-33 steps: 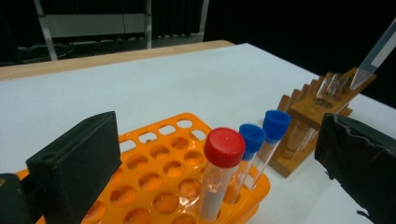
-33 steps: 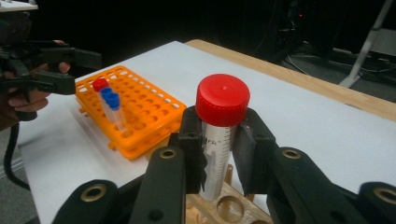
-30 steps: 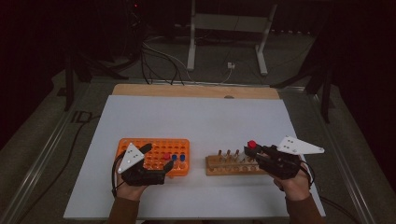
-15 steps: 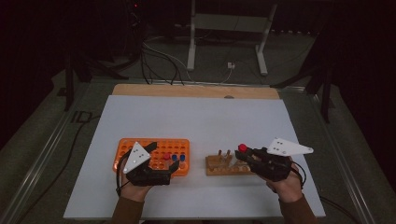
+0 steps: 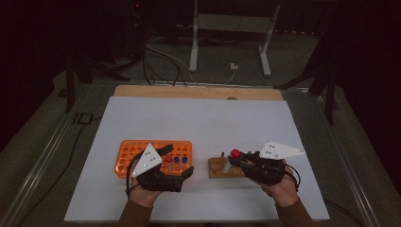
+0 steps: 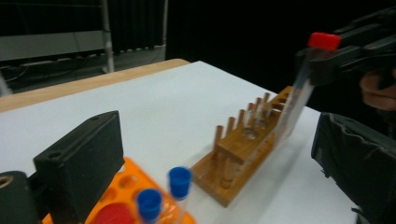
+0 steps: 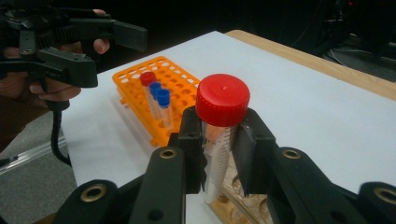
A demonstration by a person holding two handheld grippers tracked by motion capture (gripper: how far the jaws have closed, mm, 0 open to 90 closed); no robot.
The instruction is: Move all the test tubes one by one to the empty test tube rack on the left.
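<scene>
Right gripper is clamped on a clear tube with a red cap, jaws pressing both sides just under the cap. Tube hangs tilted over the wooden rack, lower end at or in one of the rack holes, can't tell if it touches bottom. In the left gripper view the same tube leans against the far end of the wooden rack, pegs along its back edge. Rack sits on the white worktop, right of centre, near the front edge. Left gripper has jaws apart, holding nothing, hovering over the right front part of the orange rack. Orange rack is left of the wooden one, near it, not touching. It holds one red-capped tube and two blue-capped tubes, all upright, close together at its right end. Blue caps show blurred in the left gripper view between the wide-open jaws. Both hands come in from the bottom edge of the high view.
</scene>
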